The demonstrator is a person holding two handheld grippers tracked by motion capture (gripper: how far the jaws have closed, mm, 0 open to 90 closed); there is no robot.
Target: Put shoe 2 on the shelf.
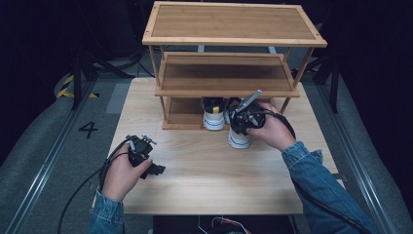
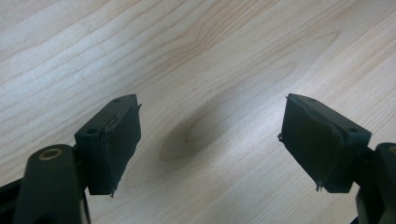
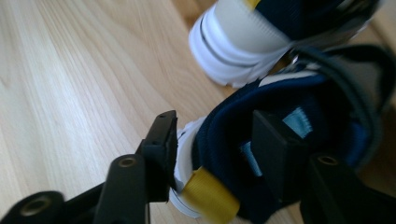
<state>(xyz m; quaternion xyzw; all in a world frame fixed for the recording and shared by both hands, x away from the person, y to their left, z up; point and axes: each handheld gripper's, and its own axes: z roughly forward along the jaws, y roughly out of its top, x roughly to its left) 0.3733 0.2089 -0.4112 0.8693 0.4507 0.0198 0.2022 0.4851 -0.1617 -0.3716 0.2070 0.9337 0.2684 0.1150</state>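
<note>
Left gripper [image 2: 208, 140] gapes over pale wood table [image 1: 204, 170] — dark room.

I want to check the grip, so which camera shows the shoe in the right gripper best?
The right gripper view: the shoe fills it, one jaw inside the heel collar, one outside. The high view shows its white sole under the right gripper.
</note>
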